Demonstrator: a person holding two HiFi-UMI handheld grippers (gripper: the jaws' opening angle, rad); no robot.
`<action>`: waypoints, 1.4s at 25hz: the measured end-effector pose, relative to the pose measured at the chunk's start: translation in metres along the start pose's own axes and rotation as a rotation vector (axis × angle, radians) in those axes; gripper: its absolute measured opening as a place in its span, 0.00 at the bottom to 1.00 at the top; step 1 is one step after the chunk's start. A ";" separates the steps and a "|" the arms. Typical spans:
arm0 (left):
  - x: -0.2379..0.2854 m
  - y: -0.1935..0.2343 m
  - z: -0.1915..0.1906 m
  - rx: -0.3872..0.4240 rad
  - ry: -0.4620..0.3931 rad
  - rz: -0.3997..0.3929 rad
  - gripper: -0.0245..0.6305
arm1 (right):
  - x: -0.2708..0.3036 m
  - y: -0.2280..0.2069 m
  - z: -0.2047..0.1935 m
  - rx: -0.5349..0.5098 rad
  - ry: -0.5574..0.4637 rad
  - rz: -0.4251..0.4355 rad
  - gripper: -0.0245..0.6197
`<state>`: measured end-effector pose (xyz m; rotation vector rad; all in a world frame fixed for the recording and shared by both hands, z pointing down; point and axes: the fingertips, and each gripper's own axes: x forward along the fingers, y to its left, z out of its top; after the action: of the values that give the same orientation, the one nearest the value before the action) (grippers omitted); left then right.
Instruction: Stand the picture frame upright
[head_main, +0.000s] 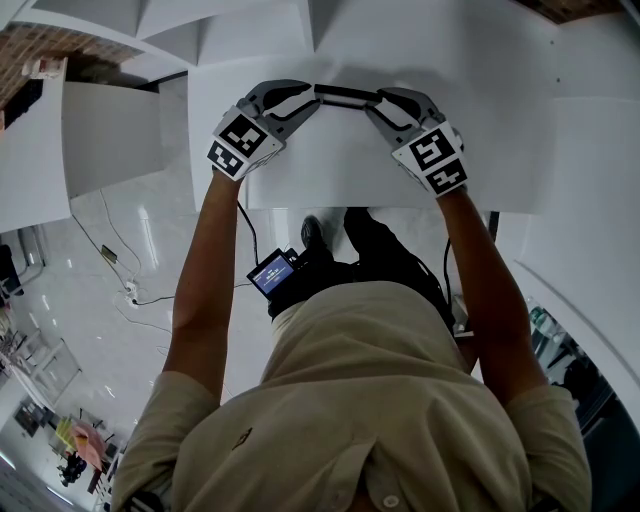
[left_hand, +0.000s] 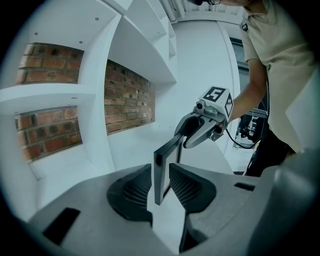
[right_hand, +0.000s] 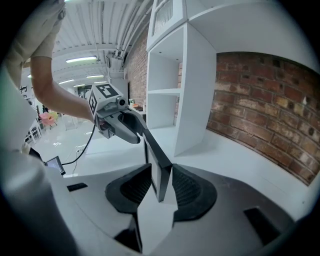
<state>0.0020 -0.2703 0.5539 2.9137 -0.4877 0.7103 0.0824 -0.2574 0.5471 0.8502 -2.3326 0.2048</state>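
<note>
Starting at the left, the left gripper (head_main: 311, 96) reaches toward eleven o'clock from the person's chest, over the white table (head_main: 330, 170). It pinches the left end of the picture frame (head_main: 348, 96), and its own view shows both ribbed pads close against the dark edge. The picture frame lies at twelve o'clock between the two tools. From above only its thin top edge shows, and both gripper views show it as a vertical panel, so it is already turned up on edge, not lying flat. Whether its bottom edge rests on the table or hangs just above it cannot be told, and no prop or back leg is in sight. Further right, at one o'clock, the right gripper (head_main: 383, 99) brackets the other end. Its jaws seem spread slightly wider than the edge, with one pad at the frame and a sliver of space beside the other, so it appears to guard more than grip. By this reading the lift and turn are done. What remains is to see the frame settled on the table, loosen the left pinch, and draw both tools away at three and nine o'clock without nudging it. A thin panel on edge would probably tip easily if a pad drags.
</note>
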 end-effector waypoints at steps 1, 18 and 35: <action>-0.001 0.000 0.001 0.002 -0.003 -0.001 0.18 | 0.000 0.000 0.001 0.000 0.000 -0.001 0.22; -0.052 -0.017 0.021 0.033 -0.009 0.060 0.18 | -0.049 0.000 0.015 0.010 -0.063 -0.097 0.24; -0.194 -0.119 0.081 -0.034 -0.118 0.136 0.07 | -0.183 0.117 0.102 0.162 -0.282 -0.131 0.05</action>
<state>-0.0872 -0.1175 0.3894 2.9237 -0.7091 0.5414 0.0643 -0.1055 0.3622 1.1731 -2.5331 0.2329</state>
